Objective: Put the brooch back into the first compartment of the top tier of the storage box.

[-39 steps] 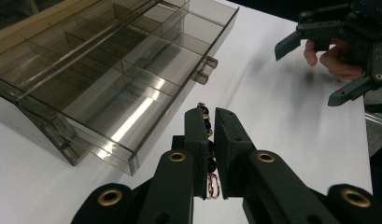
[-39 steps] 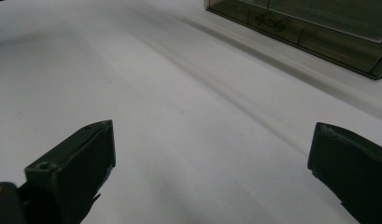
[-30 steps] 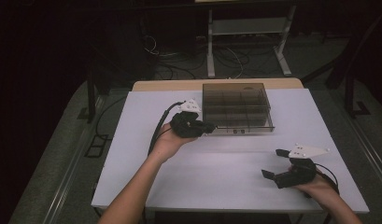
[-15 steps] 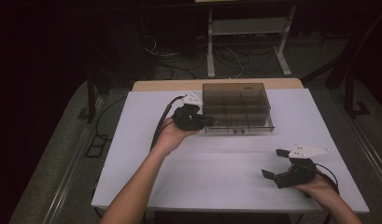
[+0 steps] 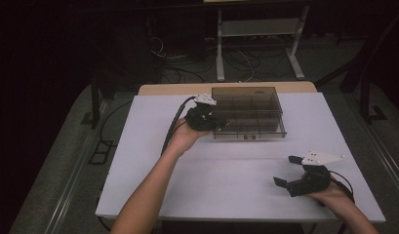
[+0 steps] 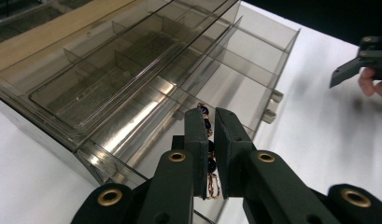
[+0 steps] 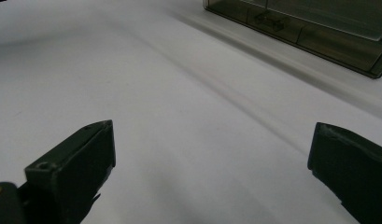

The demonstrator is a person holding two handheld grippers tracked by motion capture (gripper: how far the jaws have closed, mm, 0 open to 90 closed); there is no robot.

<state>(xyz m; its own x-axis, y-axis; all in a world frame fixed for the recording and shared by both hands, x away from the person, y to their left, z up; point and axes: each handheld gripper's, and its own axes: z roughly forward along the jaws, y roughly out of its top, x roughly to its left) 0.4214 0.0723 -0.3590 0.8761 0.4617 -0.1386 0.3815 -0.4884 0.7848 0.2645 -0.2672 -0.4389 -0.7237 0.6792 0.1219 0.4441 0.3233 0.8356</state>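
high view: cables (image 5: 226, 58) behind table (image 5: 153, 146)

White table (image 5: 226, 161), metal frame (image 5: 258, 29), floor cables (image 5: 236, 61)

Smoky clear organizer box (image 5: 248, 114), white table (image 5: 226, 170), dark-blue-and-gold beaded bracelet (image 6: 206, 122)

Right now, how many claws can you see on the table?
2. The left claw is at the clear compartment box, shut on a beaded bracelet. The right claw is open, near the table's front right.
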